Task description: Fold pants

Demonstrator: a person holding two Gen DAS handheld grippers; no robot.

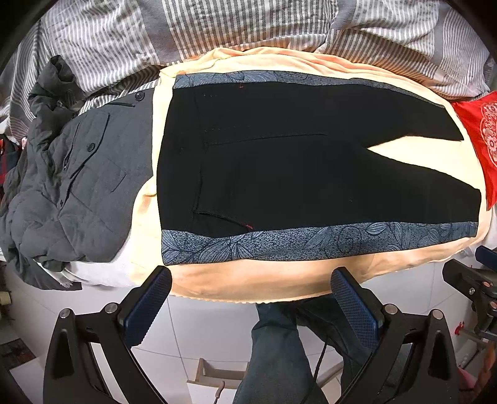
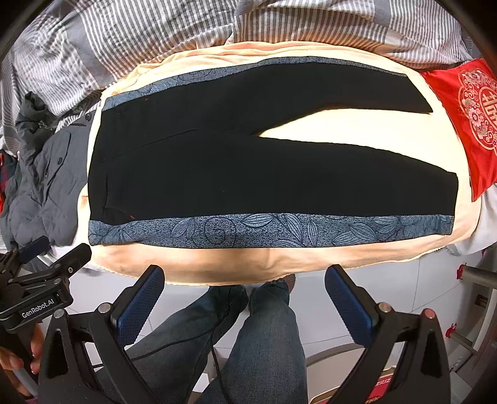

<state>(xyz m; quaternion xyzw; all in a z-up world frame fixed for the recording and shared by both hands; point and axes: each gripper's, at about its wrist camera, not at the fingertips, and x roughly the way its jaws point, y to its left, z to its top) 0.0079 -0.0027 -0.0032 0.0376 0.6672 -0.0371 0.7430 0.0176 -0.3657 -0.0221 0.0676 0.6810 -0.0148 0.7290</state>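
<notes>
Black pants with blue leaf-patterned side stripes lie flat on a peach sheet, waistband to the left, the two legs spread apart to the right. They also show in the right wrist view. My left gripper is open and empty, held off the near edge of the bed, below the near stripe. My right gripper is open and empty, also off the near edge, further right. The left gripper's body shows at the lower left of the right wrist view.
A grey quilted jacket lies left of the pants. A red embroidered cushion lies at the right. A striped grey duvet is bunched behind. The person's jeans-clad legs stand on white floor tiles below.
</notes>
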